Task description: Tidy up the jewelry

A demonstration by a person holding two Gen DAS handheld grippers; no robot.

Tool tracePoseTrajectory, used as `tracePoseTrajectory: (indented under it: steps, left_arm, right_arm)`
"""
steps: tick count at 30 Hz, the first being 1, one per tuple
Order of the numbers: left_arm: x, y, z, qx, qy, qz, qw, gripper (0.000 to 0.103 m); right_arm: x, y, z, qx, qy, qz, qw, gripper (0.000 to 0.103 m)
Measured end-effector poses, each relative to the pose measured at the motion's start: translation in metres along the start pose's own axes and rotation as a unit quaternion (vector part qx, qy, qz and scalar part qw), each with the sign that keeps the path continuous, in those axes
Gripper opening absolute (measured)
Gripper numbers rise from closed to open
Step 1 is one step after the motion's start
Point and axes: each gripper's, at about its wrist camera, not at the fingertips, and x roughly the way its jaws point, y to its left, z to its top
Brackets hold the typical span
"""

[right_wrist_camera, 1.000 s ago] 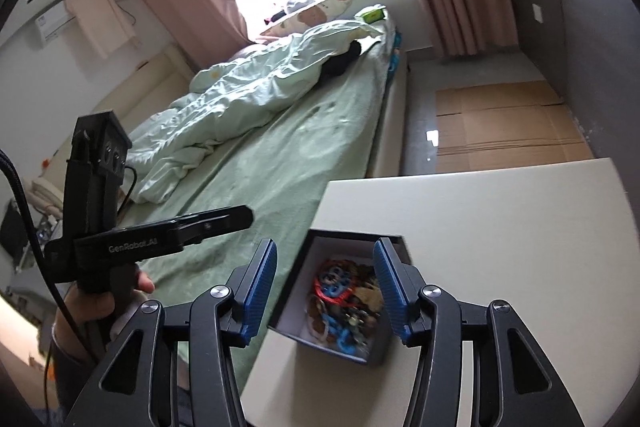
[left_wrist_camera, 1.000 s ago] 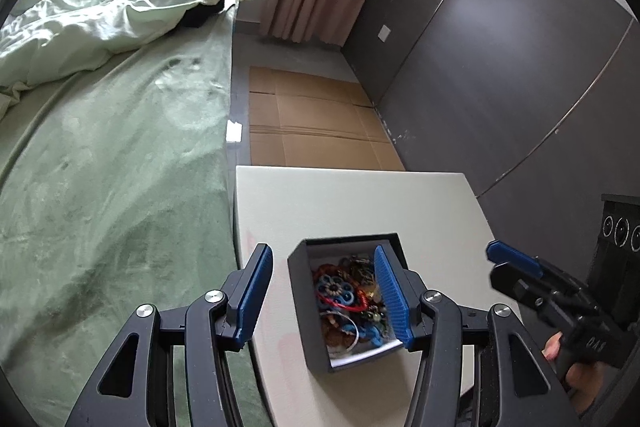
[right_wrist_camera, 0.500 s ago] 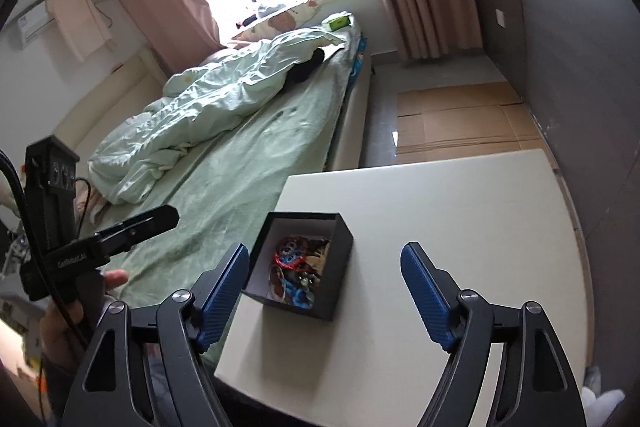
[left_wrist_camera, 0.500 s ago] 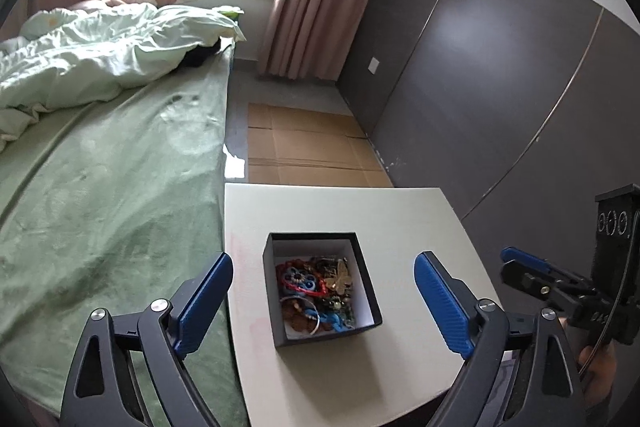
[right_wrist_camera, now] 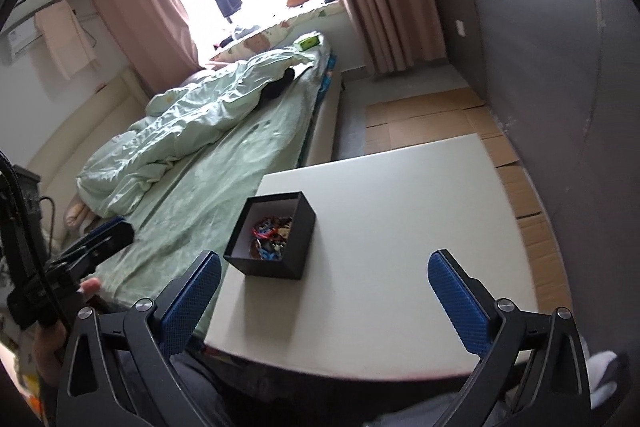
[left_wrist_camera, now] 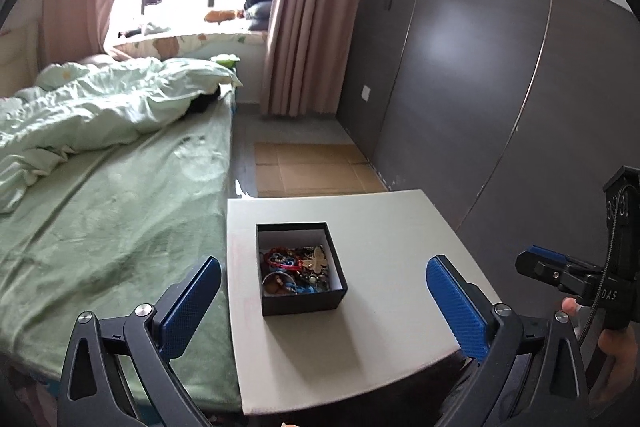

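Observation:
A black open box (left_wrist_camera: 300,301) stands on the white table (left_wrist_camera: 380,247), near its left edge. It is filled with tangled jewelry (left_wrist_camera: 296,267): red and blue pieces and a gold butterfly. My left gripper (left_wrist_camera: 323,263) hovers short of the box, its jaws opening wide, with nothing between the blue pads. In the right wrist view the box (right_wrist_camera: 298,227) and its jewelry (right_wrist_camera: 270,231) lie ahead and to the left. My right gripper (right_wrist_camera: 324,257) is also opening and holds nothing. The right gripper's fingers (left_wrist_camera: 540,259) show at the right edge of the left view.
A bed with a green sheet (left_wrist_camera: 100,227) and a rumpled quilt (left_wrist_camera: 100,107) borders the table's left side. Flattened cardboard (left_wrist_camera: 312,167) covers the floor beyond the table. Dark wall panels (left_wrist_camera: 480,87) run along the right. A hand (right_wrist_camera: 90,285) grips the left tool.
Both grippers have drawn back and up from the box, and their jaws have spread from close around it to wide apart. The box has stayed on the table.

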Motion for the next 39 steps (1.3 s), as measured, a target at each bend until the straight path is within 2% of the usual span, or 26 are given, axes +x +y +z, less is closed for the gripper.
tracePoseTrajectory:
  steps: [4,10,17,21,24,32,39]
  left_arm:
    - [-0.027,-0.015,-0.014,0.007,-0.018,0.010,0.9998,0.103]
    - [-0.068,-0.032,-0.033,0.014,-0.040,0.005,0.9991,0.103]
    - [-0.113,-0.050,-0.056,0.027,-0.059,0.004,0.9979,0.103]
    - [-0.139,-0.052,-0.066,0.022,-0.084,0.010,0.9962,0.103]
    - [-0.149,-0.053,-0.073,0.024,-0.085,0.023,0.9958,0.103]
    - [-0.171,-0.056,-0.092,0.022,-0.092,0.020,0.9953,0.103]
    - [-0.182,-0.057,-0.096,0.027,-0.103,0.021,0.9941,0.103]
  right_arm:
    - [-0.027,-0.001,-0.015,0.000,-0.013,-0.012,1.000,0.103]
    - [-0.067,0.004,-0.035,-0.006,-0.025,-0.031,0.999,0.103]
    - [-0.111,0.013,-0.060,-0.019,-0.046,-0.037,0.998,0.103]
    - [-0.131,0.021,-0.069,-0.030,-0.054,-0.040,0.997,0.103]
    - [-0.147,0.031,-0.075,-0.048,-0.060,-0.042,0.996,0.103]
    - [-0.177,0.040,-0.093,-0.066,-0.080,-0.053,0.993,0.103]
    - [-0.193,0.049,-0.105,-0.080,-0.100,-0.054,0.990,0.103]
